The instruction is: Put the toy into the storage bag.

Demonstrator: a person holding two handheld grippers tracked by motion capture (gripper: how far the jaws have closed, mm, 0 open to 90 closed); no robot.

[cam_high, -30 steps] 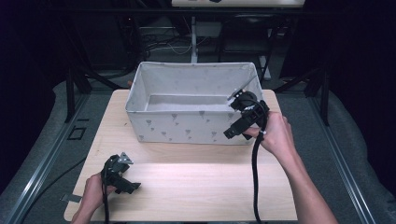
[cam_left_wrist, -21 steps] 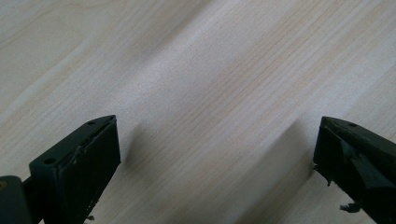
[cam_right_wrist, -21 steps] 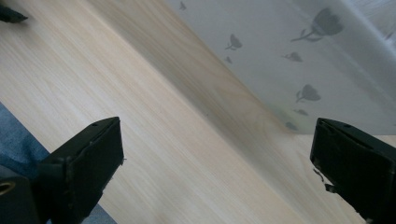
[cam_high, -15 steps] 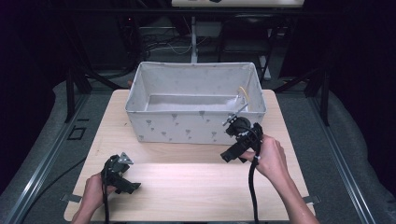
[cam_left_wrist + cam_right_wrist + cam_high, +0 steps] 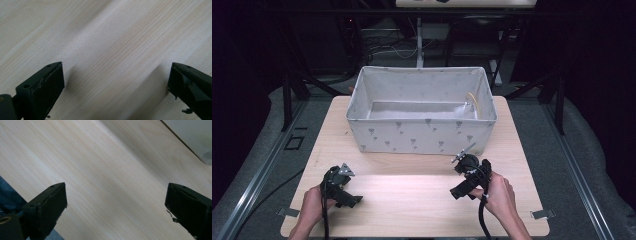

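1. The left claw (image 5: 343, 192) is hovering over the pale wooden bench (image 5: 412, 200) near its front left, jaws spread wide and gripping nothing.
2. The right claw (image 5: 467, 182) is likewise gaping wide and empty, just in front of the grey fabric box with small printed shapes (image 5: 422, 135).
3. A pale curved item (image 5: 473, 100), too small to identify, is leaning inside the box's right end.
4. Dark floor and metal frames are surrounding the bench.

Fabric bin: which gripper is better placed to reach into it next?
Right, probably. The right gripper sits just in front of the fabric bin, near its right end where a pale curved item leans inside. The left gripper rests nearer the table's front edge, farther from the bin. Both stand open and empty.
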